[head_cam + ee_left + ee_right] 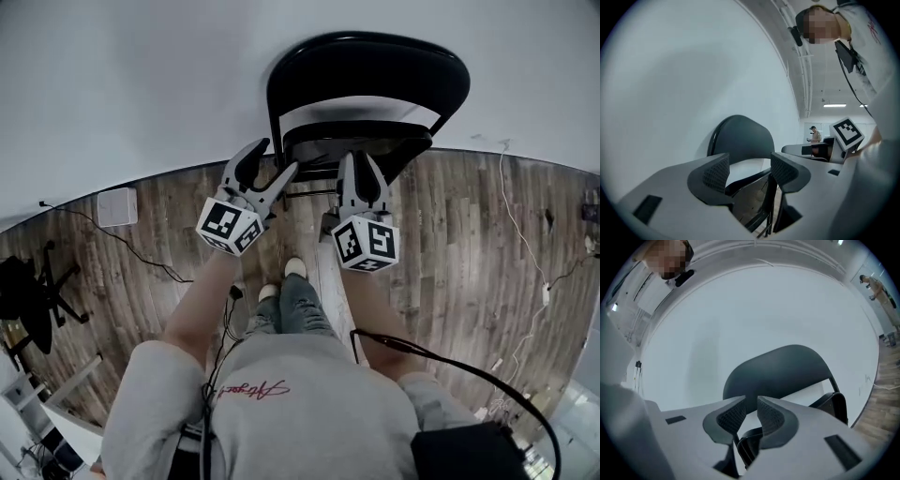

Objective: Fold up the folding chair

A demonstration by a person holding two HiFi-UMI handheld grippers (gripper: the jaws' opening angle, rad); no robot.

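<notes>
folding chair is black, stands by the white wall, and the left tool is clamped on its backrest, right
No: the left tool is not clamped on the backrest. The left gripper view shows its jaws apart, gripping nothing. The folding chair is black and stands by the white wall.

**plankwatcher:** Background's pretty plain tbh. White wall (141, 84), wood plank floor (450, 244). A small white square box (117, 206) sits on the floor right at the foot of the wall, and a thin black cable (164, 270) snakes across the planks near it.

**dustbunny42:** Yep. There's also a black office chair (33, 291) off at the left edge, and a white cord (545, 292) trails along the floor on the right. Way in the back a person (815, 135) stands, with a ceiling light strip (835, 105) lit above.
</notes>
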